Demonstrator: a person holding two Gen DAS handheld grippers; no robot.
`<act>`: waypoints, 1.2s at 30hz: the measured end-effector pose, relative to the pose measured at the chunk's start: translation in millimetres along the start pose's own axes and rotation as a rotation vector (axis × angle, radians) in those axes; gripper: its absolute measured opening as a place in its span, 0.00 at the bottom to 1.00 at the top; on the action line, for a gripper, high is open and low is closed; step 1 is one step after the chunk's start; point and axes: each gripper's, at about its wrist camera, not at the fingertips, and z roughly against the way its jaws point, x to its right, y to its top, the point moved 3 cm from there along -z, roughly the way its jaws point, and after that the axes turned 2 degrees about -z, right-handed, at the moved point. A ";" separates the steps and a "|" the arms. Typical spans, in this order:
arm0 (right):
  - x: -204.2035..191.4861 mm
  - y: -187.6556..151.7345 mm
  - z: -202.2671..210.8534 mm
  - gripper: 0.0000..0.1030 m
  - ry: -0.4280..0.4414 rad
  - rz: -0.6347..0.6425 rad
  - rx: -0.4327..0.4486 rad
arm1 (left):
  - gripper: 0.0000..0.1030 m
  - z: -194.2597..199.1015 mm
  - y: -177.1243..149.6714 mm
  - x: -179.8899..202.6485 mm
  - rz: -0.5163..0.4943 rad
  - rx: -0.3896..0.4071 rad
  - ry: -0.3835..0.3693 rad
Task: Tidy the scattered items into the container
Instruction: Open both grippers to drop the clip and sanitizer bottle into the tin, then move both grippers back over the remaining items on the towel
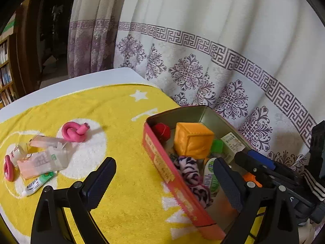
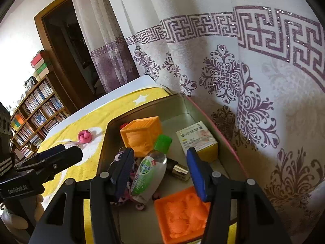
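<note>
Tin (image 1: 162, 158) straddled by left hand-held gripper (image 1: 164, 183), jaws wide.

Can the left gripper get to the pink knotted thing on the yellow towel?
Probably yes. The left gripper is open and holds nothing, and the pink knotted tube lies in the open on the yellow towel, with only bare towel between them.

Open red tin (image 1: 162, 162) holding toys, pink knot (image 1: 74, 132) and packets (image 1: 40, 160) outside

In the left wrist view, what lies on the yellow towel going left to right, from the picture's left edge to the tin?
Pink loop → toothpaste tube → clear packets → knotted pink cord → red tin.
</note>
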 end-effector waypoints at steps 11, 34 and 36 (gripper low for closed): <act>-30.4 -5.3 -4.3 0.63 0.044 0.027 -0.007 | 0.95 18.8 -8.6 -39.6 0.055 0.011 0.055; -134.9 -16.0 -23.4 0.73 0.163 0.193 -0.029 | 0.95 74.2 -53.2 -177.7 0.257 0.038 0.264; -148.5 -17.6 -27.2 0.73 0.179 0.214 -0.039 | 0.95 78.9 -55.7 -189.4 0.273 0.041 0.281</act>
